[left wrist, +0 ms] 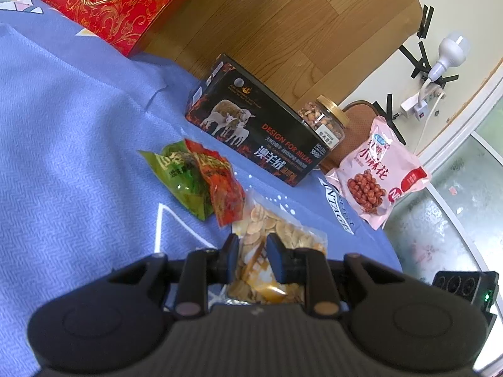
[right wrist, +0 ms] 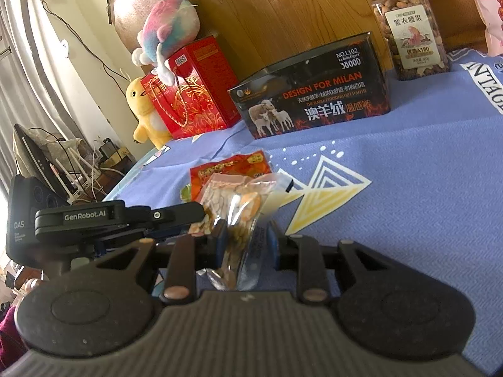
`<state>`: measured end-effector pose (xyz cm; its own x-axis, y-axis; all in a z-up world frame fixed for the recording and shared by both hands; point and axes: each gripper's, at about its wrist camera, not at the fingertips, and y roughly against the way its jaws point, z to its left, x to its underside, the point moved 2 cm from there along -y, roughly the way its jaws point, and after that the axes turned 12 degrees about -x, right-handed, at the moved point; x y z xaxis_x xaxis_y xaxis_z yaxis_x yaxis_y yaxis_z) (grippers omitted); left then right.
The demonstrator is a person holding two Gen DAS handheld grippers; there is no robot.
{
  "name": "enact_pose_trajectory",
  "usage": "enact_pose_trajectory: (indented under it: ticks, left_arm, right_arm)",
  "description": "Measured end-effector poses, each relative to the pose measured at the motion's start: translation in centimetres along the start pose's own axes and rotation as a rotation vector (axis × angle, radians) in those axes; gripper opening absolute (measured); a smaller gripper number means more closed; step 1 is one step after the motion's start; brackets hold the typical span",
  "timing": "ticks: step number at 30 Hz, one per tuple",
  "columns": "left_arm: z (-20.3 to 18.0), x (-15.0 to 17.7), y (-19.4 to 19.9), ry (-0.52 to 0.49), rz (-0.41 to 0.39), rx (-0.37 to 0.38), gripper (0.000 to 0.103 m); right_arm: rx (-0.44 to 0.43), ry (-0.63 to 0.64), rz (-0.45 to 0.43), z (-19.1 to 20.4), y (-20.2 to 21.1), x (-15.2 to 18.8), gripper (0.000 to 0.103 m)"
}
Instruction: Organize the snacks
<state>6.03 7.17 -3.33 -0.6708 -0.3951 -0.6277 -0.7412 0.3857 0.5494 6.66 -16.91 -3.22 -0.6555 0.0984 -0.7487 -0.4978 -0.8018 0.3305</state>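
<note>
A clear bag of pale chips (left wrist: 276,229) is held by both grippers above the blue cloth (left wrist: 78,157). My left gripper (left wrist: 253,248) is shut on one end of it. My right gripper (right wrist: 246,238) is shut on the other end of the chip bag (right wrist: 234,201); the left gripper's arm (right wrist: 119,216) shows at its left. A green packet (left wrist: 182,176) and a red packet (left wrist: 223,188) lie just beyond the bag; the red packet (right wrist: 229,166) also shows in the right wrist view. A pink snack bag (left wrist: 377,172) and a nut jar (left wrist: 323,119) stand further off.
A black open box printed with sheep (left wrist: 251,125), also in the right wrist view (right wrist: 314,94), stands on the cloth by the wooden headboard (left wrist: 283,31). A red gift box (right wrist: 191,91) and plush toys (right wrist: 169,28) are at the left. The nut jar (right wrist: 408,28) stands right of the black box.
</note>
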Motion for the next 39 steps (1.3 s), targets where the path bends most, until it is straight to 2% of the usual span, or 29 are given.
enact_pose_trajectory:
  ticks: [39]
  left_arm:
    - [-0.26, 0.07, 0.24, -0.028, -0.017, -0.003, 0.020]
  right_arm:
    - [0.004, 0.018, -0.009, 0.23, 0.05, -0.07, 0.030]
